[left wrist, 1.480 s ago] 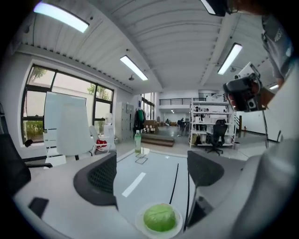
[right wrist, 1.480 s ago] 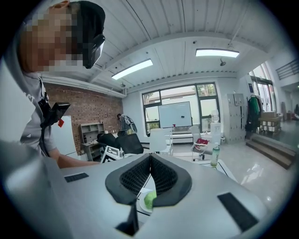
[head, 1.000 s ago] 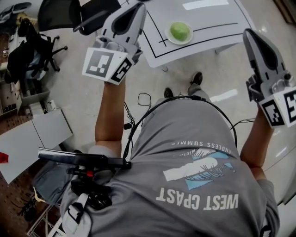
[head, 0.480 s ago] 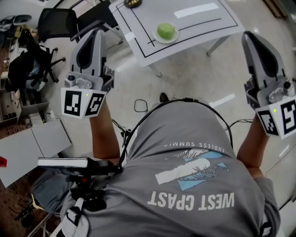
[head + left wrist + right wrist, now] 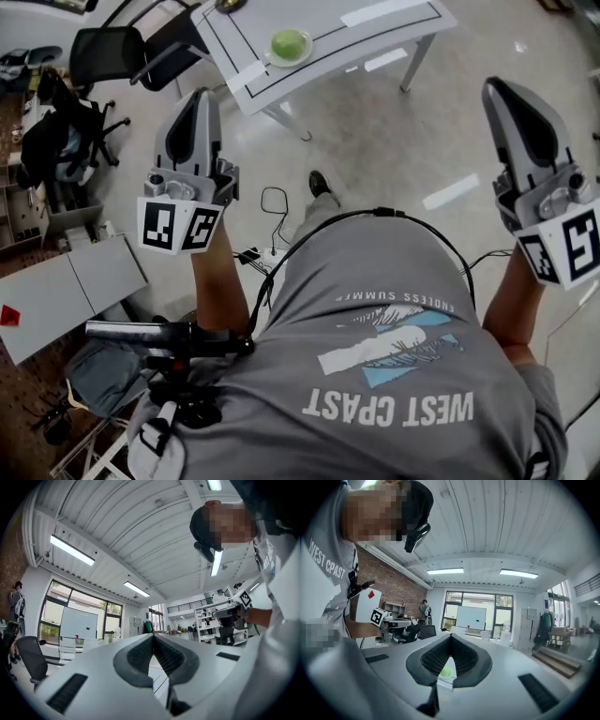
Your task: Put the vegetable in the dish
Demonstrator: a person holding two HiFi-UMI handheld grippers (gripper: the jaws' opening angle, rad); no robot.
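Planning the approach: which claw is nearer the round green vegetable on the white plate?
Left. Head view: left claw is below-left of the round green vegetable, just off the white table; right claw is much farther, out to its right.

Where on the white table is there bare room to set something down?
The white table is bare right of the plate with the green vegetable, apart from a pale strip along the far edge. The left end is crowded: the plate, a dark round object at the far corner and a pale patch.
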